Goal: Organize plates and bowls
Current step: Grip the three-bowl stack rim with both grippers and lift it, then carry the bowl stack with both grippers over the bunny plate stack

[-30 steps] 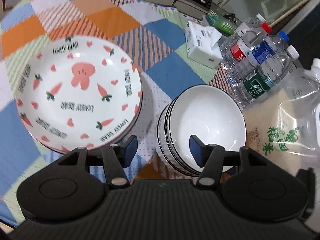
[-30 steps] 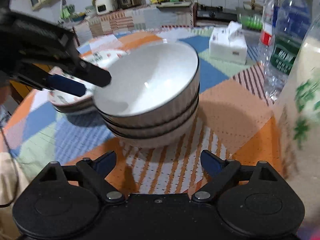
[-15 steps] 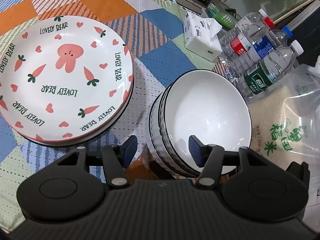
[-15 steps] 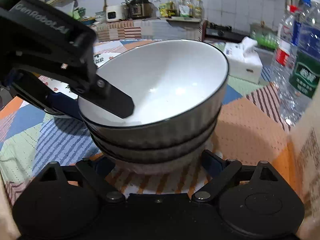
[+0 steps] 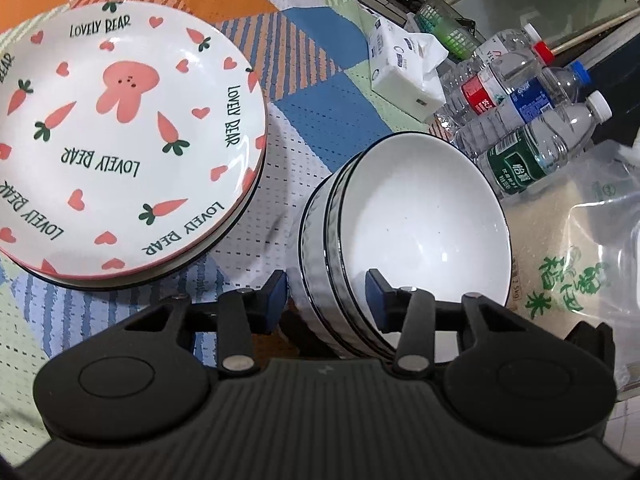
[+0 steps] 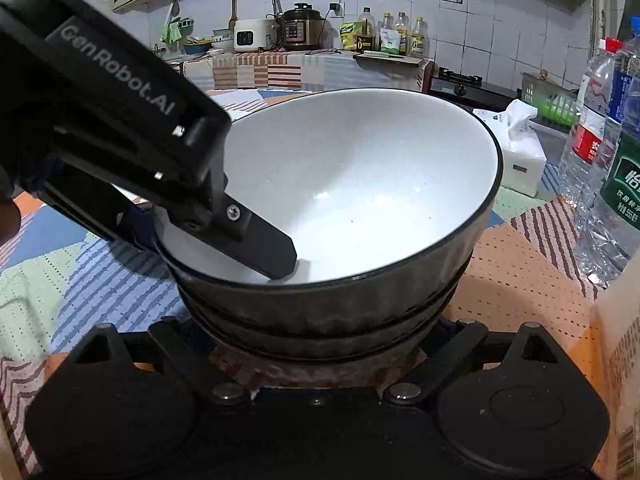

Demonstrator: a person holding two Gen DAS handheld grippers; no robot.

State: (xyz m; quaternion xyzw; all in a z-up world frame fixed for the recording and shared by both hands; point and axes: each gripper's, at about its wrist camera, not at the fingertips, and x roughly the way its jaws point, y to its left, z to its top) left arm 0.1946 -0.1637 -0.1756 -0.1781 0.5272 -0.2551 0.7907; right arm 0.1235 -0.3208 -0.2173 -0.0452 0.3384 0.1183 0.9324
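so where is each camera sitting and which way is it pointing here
Left wrist: on the left hand-held gripper, looking down at the bowl stack and plate stack; its fingers straddle the stack's near rim.
Right wrist: on the right hand-held gripper, low at table level, facing the bowl stack and kitchen counter; its fingers flank the stack's base.
Shared: bowl stack, tissue pack, water bottles; the right view also shows the left gripper.
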